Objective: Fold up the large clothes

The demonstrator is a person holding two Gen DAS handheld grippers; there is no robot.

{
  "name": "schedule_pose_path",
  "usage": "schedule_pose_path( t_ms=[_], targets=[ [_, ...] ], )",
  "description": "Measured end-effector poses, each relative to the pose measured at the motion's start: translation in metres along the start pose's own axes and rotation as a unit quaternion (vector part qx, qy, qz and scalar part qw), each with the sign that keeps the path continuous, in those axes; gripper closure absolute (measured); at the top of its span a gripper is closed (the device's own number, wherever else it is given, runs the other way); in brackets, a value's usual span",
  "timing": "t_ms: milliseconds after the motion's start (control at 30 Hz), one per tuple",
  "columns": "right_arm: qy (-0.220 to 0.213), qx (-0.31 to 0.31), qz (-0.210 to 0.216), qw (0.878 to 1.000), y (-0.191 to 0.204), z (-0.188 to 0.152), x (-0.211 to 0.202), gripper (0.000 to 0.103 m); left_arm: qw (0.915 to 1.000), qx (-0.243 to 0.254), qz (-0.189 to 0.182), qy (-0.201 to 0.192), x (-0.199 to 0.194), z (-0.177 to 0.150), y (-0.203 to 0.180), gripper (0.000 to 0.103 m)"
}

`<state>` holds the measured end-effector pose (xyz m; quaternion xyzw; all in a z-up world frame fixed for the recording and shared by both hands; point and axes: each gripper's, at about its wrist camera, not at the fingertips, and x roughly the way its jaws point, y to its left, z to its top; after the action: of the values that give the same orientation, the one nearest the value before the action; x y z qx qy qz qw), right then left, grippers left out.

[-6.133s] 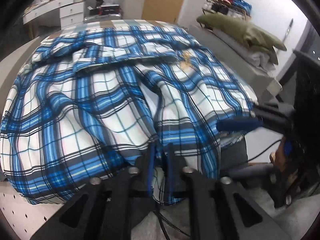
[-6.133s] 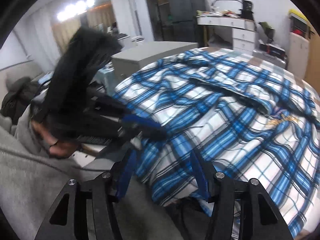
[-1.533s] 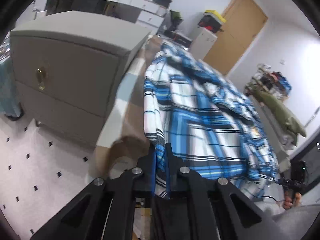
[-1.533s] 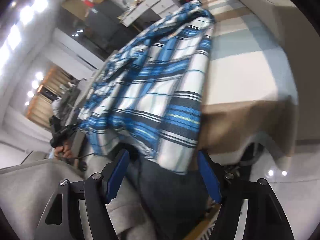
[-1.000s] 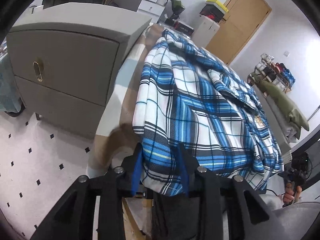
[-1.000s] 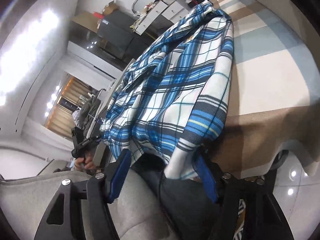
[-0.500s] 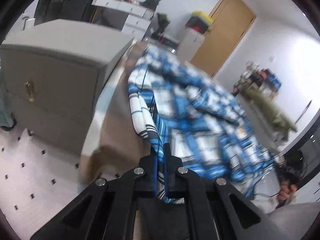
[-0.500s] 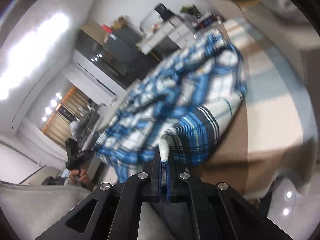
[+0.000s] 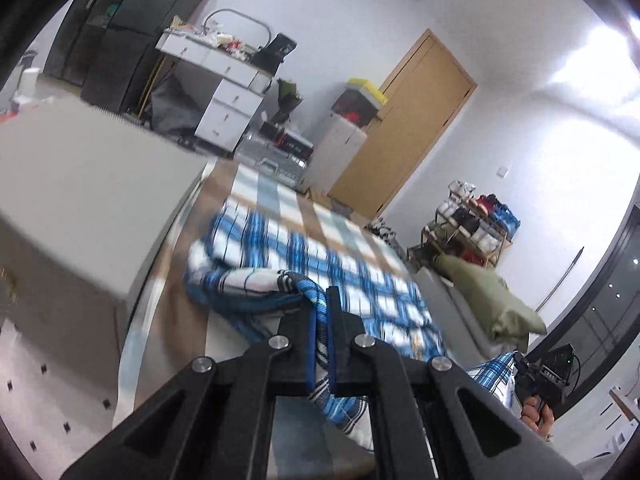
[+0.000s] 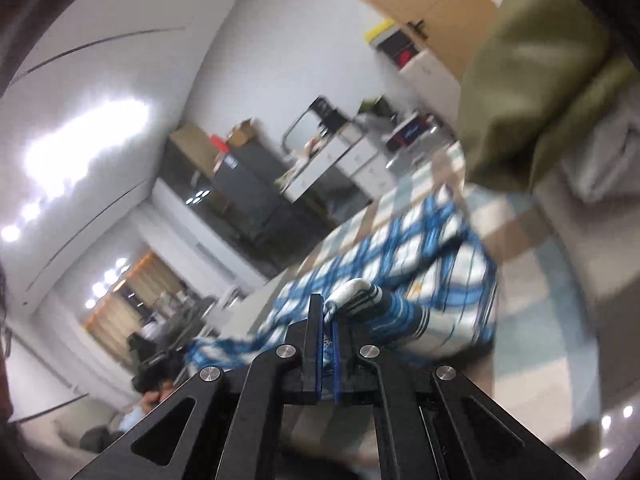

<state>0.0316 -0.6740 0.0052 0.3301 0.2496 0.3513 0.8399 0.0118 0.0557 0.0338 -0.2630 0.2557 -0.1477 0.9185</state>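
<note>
The left gripper (image 9: 319,320) and the right gripper (image 10: 328,334) each have their jaws clamped on 1 corner of the blue plaid garment (image 9: 312,256), lifting its near edge off the bed (image 9: 280,200), probably to fold it forward.

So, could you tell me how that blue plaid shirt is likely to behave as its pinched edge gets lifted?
The shirt looks floppy: it sags from the left gripper. Likely light, since the right gripper holds it by an edge.
</note>
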Motion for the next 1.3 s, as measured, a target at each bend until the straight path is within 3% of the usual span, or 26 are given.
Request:
schedule_pose_path(
  t_ms=[200, 367, 567, 700, 767, 800, 833, 867, 933, 1033, 1100, 1233, 1300],
  targets=[
    [-0.047, -0.016, -0.068, 0.996, 0.003, 0.045, 0.019, 0.1, 0.9996, 0.001, 0.008, -0.028, 0.019, 0.03, 0.012, 0.103],
    [-0.079, -0.048, -0.14, 0.986, 0.017, 0.084, 0.05, 0.1, 0.9989, -0.016, 0.021, -0.038, 0.051, 0.063, 0.029, 0.103],
    [-0.075, -0.067, -0.21, 0.973, 0.016, 0.124, 0.115, 0.1, 0.9983, -0.035, 0.041, -0.02, 0.106, 0.099, 0.048, 0.103],
    [-0.047, -0.089, -0.284, 0.954, 0.002, 0.141, 0.166, 0.099, 0.9943, -0.053, 0.092, 0.01, 0.146, 0.109, 0.067, 0.103],
    [-0.02, -0.083, -0.323, 0.943, -0.01, 0.147, 0.198, 0.093, 0.9899, -0.064, 0.122, 0.031, 0.168, 0.107, 0.076, 0.103],
    [-0.004, -0.081, -0.343, 0.936, -0.019, 0.149, 0.211, 0.082, 0.9873, -0.065, 0.138, 0.044, 0.177, 0.104, 0.079, 0.103],
    [0.005, -0.086, -0.366, 0.927, -0.026, 0.149, 0.222, 0.062, 0.9839, -0.063, 0.155, 0.063, 0.187, 0.101, 0.081, 0.1],
    [0.015, -0.09, -0.381, 0.92, -0.031, 0.149, 0.229, 0.052, 0.9799, -0.063, 0.169, 0.085, 0.194, 0.098, 0.083, 0.096],
    [0.03, -0.095, -0.372, 0.923, -0.035, 0.145, 0.231, 0.05, 0.9735, -0.063, 0.187, 0.116, 0.196, 0.092, 0.085, 0.071],
    [0.068, -0.12, -0.347, 0.928, -0.03, 0.135, 0.225, 0.048, 0.97, -0.036, 0.212, 0.114, 0.177, 0.081, 0.078, 0.048],
    [0.096, -0.14, -0.334, 0.927, -0.023, 0.123, 0.219, 0.046, 0.9648, -0.004, 0.235, 0.119, 0.158, 0.067, 0.068, 0.043],
    [0.158, -0.165, -0.297, 0.927, -0.014, 0.086, 0.207, 0.04, 0.9614, 0.05, 0.235, 0.135, 0.129, 0.039, 0.05, 0.042],
    [0.183, -0.17, -0.301, 0.92, -0.015, 0.067, 0.204, 0.04, 0.9532, 0.063, 0.248, 0.16, 0.12, 0.017, 0.048, 0.039]
  ],
)
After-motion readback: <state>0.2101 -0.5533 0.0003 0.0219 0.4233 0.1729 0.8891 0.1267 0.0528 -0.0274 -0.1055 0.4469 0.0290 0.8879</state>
